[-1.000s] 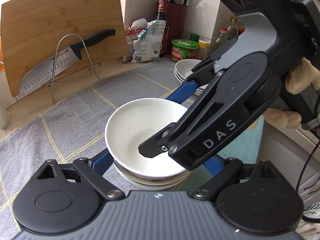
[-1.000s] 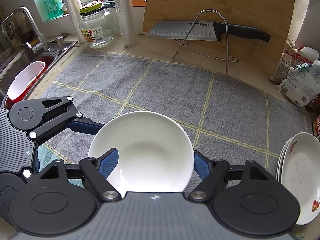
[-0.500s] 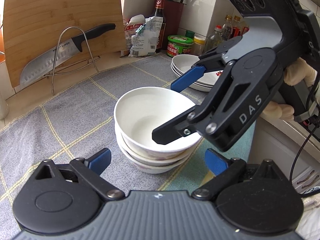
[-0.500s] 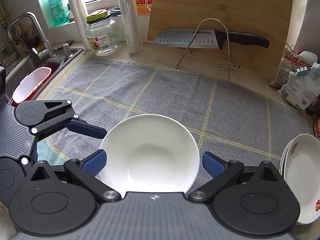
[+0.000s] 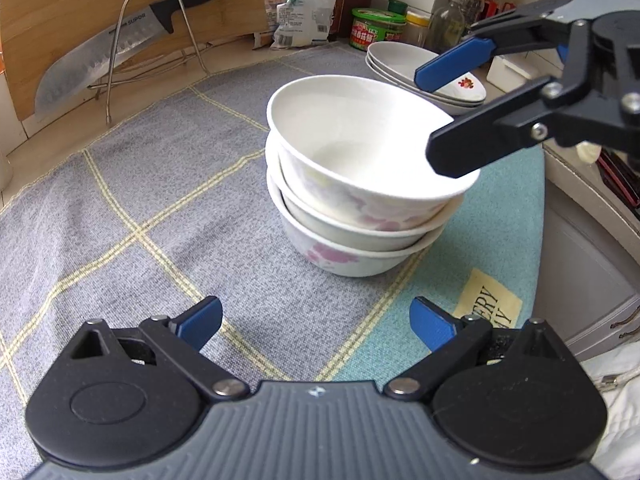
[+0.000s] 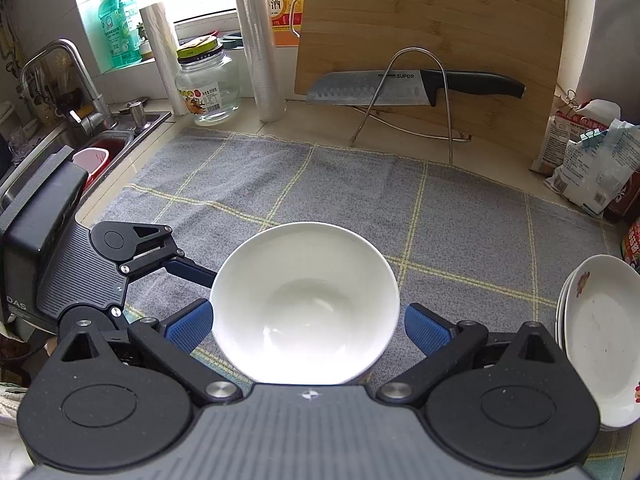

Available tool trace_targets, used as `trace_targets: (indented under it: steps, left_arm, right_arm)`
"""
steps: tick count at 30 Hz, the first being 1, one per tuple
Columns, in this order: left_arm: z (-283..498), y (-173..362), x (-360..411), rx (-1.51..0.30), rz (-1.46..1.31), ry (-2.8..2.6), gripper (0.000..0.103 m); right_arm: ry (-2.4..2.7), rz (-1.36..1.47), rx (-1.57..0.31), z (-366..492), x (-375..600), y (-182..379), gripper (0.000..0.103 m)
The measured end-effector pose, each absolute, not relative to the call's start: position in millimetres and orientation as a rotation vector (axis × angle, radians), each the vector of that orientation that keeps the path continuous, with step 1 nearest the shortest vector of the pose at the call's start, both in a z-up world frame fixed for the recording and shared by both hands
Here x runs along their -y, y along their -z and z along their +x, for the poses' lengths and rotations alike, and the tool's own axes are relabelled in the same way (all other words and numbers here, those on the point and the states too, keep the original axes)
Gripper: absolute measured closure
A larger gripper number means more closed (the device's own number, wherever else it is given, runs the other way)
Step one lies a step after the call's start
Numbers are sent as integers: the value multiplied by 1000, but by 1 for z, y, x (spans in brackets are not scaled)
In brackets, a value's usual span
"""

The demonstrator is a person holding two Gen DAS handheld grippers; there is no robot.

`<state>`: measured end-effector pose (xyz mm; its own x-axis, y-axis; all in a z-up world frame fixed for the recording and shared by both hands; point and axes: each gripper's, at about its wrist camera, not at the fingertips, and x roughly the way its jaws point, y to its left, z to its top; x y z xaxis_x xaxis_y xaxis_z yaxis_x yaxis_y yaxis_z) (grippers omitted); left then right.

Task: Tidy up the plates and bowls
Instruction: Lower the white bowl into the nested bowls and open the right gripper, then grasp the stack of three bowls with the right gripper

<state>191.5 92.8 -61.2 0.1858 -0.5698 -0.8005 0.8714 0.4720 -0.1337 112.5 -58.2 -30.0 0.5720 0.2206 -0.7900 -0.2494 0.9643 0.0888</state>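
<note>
Resting on the grey checked cloth mat (image 5: 120, 208), three white glazed ceramic bowls with faint pink flower prints (image 5: 360, 184) sat nested in one stack, near the mat's front edge and its teal corner. The top bowl sat a little askew in the one below, its rim tipped toward the right side of the left wrist view. A stack of shallow white plates with a small red motif (image 5: 404, 56) stood farther back on the mat, apart from the bowls.

The left gripper (image 5: 316, 324) hung just short of the stack with its blue-padded fingers spread wide and nothing between them. The right gripper (image 6: 308, 328) was likewise wide, its pads standing off either side of the top bowl's rim without touching it, so far as its own view showed.

Glazed ceramic of this kind is probably stiff, fairly heavy once stacked three deep, slick under rubber pads and quick to chip if knocked. The safest hold seemed to be across the rim and wall of a single bowl, one pad inside and one outside, or else with both grippers against opposite sides of the lowest bowl to shift the whole stack. Pinching only the tilted top bowl risked rocking it against its neighbour.

A steel kitchen knife with a black handle (image 6: 412, 84) lay in a wire stand against a bamboo cutting board (image 6: 432, 32), well clear of the work.
</note>
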Motion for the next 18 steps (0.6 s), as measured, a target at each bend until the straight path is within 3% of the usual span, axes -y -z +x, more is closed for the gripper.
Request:
trace_targets:
  steps: [11,18]
  left_arm:
    - [187,71,-71,-884,507,1028,1]
    - [182,72,-70,-849,492,996,0]
  right_arm:
    - [-306,-62,-920,82,86,45,0]
    - [-322,-238,-996,88,93,101,0]
